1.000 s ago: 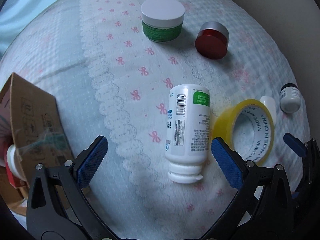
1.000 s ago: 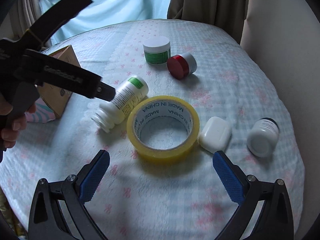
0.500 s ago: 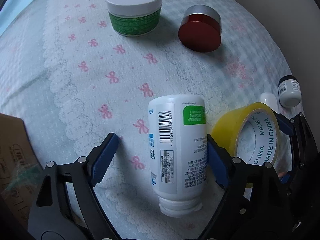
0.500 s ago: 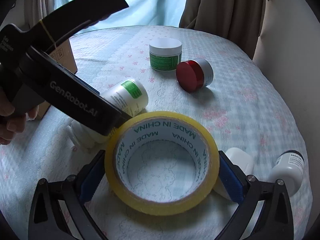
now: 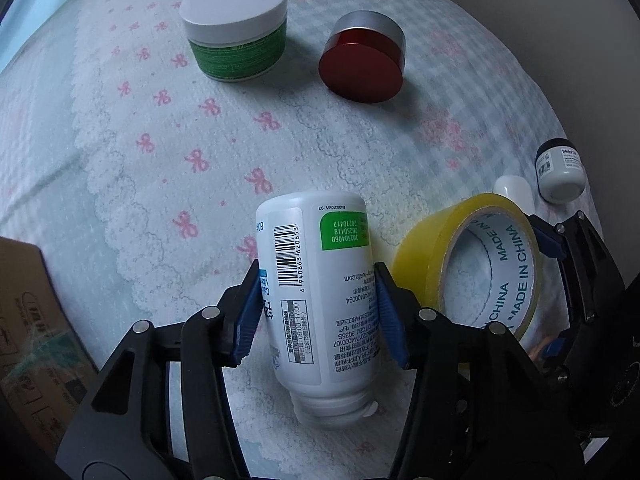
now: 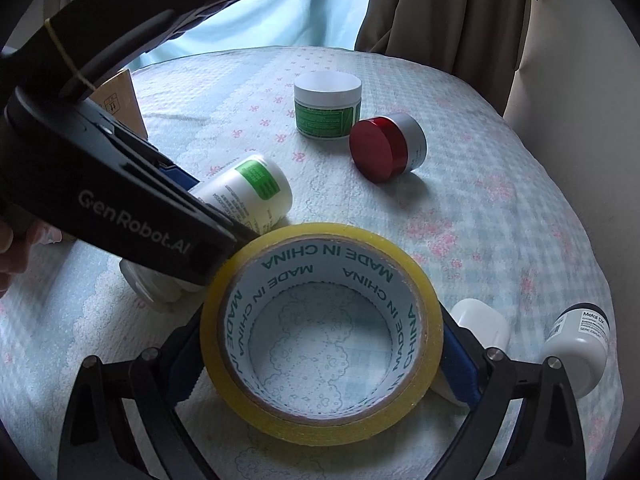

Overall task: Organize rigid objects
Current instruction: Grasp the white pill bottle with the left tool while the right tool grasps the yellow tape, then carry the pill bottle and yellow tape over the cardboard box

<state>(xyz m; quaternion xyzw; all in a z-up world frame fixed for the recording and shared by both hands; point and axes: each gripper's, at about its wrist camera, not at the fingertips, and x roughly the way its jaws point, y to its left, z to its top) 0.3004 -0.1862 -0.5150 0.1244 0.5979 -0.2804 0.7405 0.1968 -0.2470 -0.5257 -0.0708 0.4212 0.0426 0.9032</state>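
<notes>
A white pill bottle (image 5: 320, 280) with a green label lies on its side on the bow-print cloth. My left gripper (image 5: 318, 312) is shut on the bottle, blue pads pressing both its sides; the bottle also shows in the right wrist view (image 6: 256, 188). A yellow tape roll (image 6: 320, 340) lies flat beside it. My right gripper (image 6: 320, 356) is shut on the tape roll, pads against its outer rim. The tape roll also shows in the left wrist view (image 5: 472, 264), with the right gripper's fingers (image 5: 576, 264) around it.
A green jar with a white lid (image 5: 236, 40) and a red-lidded jar on its side (image 5: 364, 60) sit at the back. A white earbud case (image 6: 480, 320) and a small white bottle (image 6: 576, 344) lie to the right. A cardboard box (image 5: 28, 320) stands at the left.
Both grippers moved forward and closed: the left one onto the white bottle, the right one onto the tape roll.
</notes>
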